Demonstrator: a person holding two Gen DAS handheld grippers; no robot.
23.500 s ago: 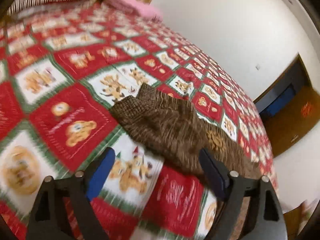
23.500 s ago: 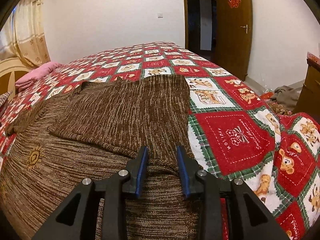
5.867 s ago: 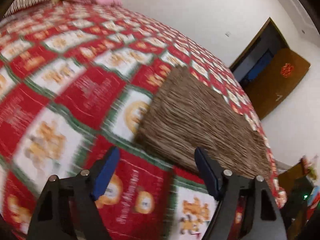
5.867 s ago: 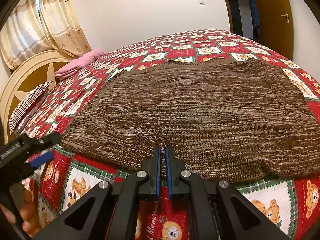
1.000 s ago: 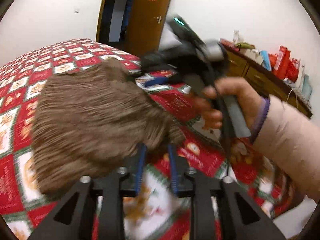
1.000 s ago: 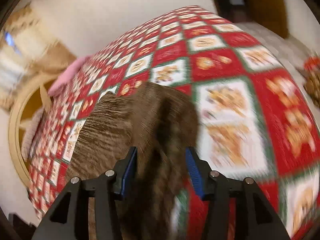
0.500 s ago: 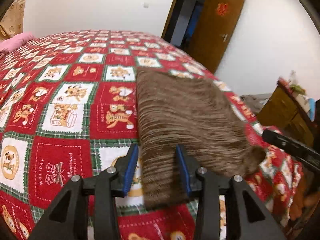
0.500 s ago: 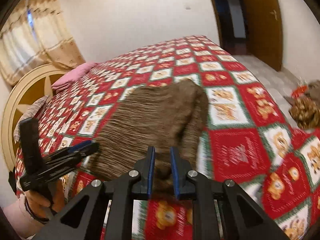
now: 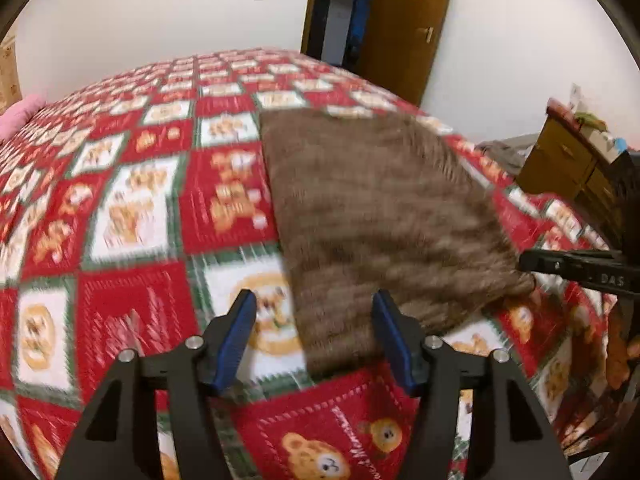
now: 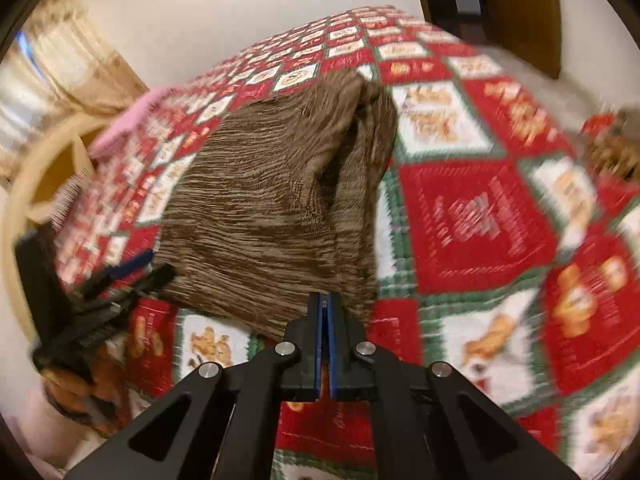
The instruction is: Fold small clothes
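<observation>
With brown sweater [image 10: 256, 208] folded compact on bed [image 10: 476, 216], probably nearly finished; left tool [image 9: 312, 328] spread empty, right tool [image 10: 325, 308] closed, seemingly empty.

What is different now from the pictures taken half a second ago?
The left gripper has opened and let go of the brown knit sweater, which now lies folded on the quilt. The right gripper has closed fully at the sweater's near edge; a grip is unclear. The sweater's place is unchanged.
</observation>
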